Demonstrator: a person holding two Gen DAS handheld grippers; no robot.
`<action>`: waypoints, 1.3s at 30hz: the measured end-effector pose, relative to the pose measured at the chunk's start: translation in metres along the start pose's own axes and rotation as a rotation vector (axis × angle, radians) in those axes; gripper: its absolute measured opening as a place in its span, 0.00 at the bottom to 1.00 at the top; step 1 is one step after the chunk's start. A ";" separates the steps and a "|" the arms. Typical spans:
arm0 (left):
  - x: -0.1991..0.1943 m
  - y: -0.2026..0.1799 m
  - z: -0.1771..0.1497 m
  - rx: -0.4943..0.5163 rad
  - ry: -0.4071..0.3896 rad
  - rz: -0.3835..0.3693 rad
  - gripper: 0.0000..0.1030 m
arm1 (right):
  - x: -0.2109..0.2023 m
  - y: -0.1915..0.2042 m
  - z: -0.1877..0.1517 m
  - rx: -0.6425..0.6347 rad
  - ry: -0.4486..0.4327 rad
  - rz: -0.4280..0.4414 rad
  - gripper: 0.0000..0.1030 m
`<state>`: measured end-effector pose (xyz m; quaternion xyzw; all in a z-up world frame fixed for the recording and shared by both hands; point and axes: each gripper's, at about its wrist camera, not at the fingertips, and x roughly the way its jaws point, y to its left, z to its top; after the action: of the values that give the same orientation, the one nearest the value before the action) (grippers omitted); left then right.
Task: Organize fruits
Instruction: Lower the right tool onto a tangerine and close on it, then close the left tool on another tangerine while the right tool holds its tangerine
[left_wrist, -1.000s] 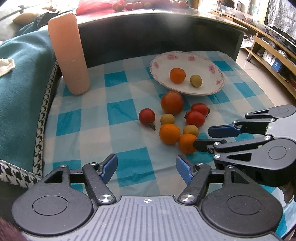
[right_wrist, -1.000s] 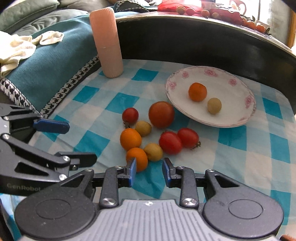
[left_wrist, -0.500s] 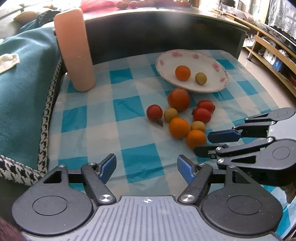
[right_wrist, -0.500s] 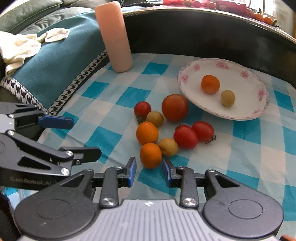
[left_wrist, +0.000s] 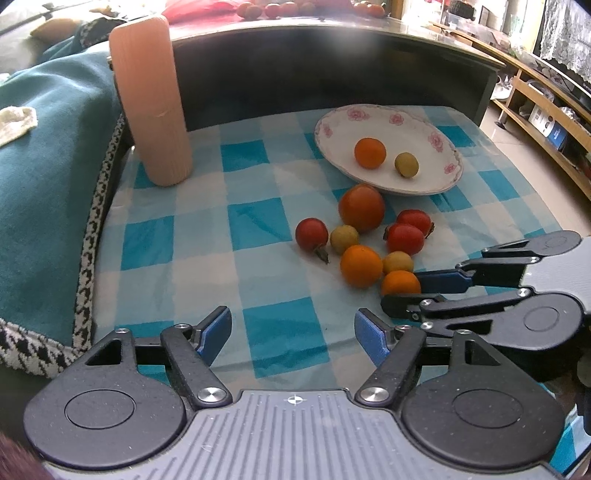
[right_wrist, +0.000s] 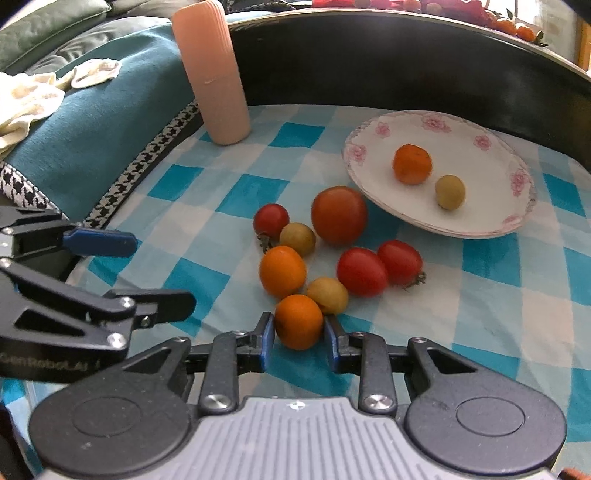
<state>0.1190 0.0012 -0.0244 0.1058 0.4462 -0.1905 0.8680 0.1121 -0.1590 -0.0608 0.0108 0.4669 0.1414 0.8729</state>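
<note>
Your right gripper (right_wrist: 299, 336) sits low on the blue-and-white checked cloth (right_wrist: 255, 192) with its jaws spread around the nearest orange fruit (right_wrist: 298, 321); the blue pads (right_wrist: 266, 341) flank it closely, but you cannot tell whether they touch it. Your left gripper (left_wrist: 291, 334) hangs wide apart over bare cloth, holding nothing, well short of the fruit cluster. That cluster lies just in front of the floral plate (right_wrist: 491, 225): a large red-orange tomato (right_wrist: 339, 215) beside the rim, three small red tomatoes, two yellowish fruits and another orange one (right_wrist: 282, 271). On the plate rest one orange fruit (right_wrist: 412, 164) and one yellowish fruit (right_wrist: 450, 192). A ribbed pink cylinder (right_wrist: 216, 74) stands upright at the cloth's far corner.
</note>
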 end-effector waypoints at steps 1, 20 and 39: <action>0.001 -0.002 0.001 0.005 -0.001 0.000 0.77 | -0.002 -0.002 -0.001 0.004 0.005 -0.001 0.43; 0.056 -0.059 0.013 0.211 -0.010 -0.022 0.68 | -0.024 -0.039 -0.021 0.061 0.042 -0.004 0.44; 0.045 -0.056 0.016 0.206 -0.025 -0.118 0.62 | -0.025 -0.043 -0.023 0.055 0.050 0.016 0.44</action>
<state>0.1306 -0.0651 -0.0526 0.1653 0.4188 -0.2874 0.8453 0.0905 -0.2096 -0.0597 0.0351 0.4924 0.1356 0.8590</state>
